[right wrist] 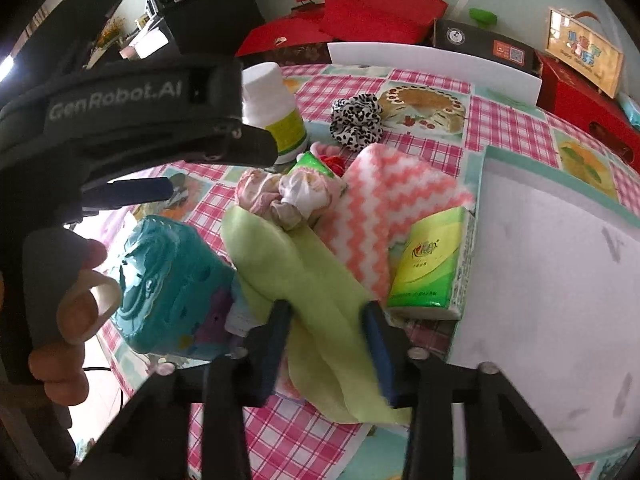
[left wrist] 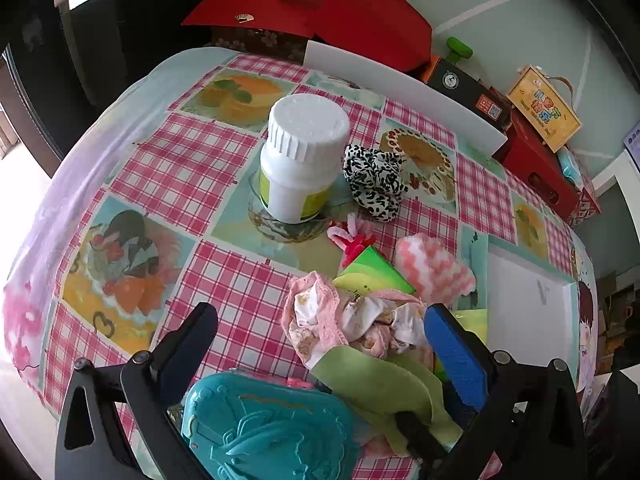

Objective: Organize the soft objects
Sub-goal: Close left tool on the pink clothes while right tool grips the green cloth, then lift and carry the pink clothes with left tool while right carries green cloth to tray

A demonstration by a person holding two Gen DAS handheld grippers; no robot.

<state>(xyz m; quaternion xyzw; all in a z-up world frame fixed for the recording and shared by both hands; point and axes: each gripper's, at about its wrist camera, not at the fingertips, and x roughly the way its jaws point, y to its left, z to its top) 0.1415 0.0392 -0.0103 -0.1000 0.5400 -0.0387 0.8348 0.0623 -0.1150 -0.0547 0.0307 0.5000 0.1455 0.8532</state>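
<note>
Right gripper (right wrist: 326, 316) closes around a limp green cloth (right wrist: 304, 280) at the near edge of a crowded table (left wrist: 188, 168).

The cloth — light, floppy, best pinched at a bunched fold — lies between the pads; the left gripper (left wrist: 320, 328) stands released over it. Beside it a teal toy case (right wrist: 168, 280), a crumpled pink garment (left wrist: 348, 320) and a tissue pack (right wrist: 432, 264) crowd the lift — farther off, a white bottle (left wrist: 300, 156) and spotted scrunchie (left wrist: 374, 180).

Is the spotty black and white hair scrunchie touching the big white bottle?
Apart. In the left wrist view a strip of tablecloth shows between the scrunchie and the white bottle. The right wrist view shows that gap too.
</note>
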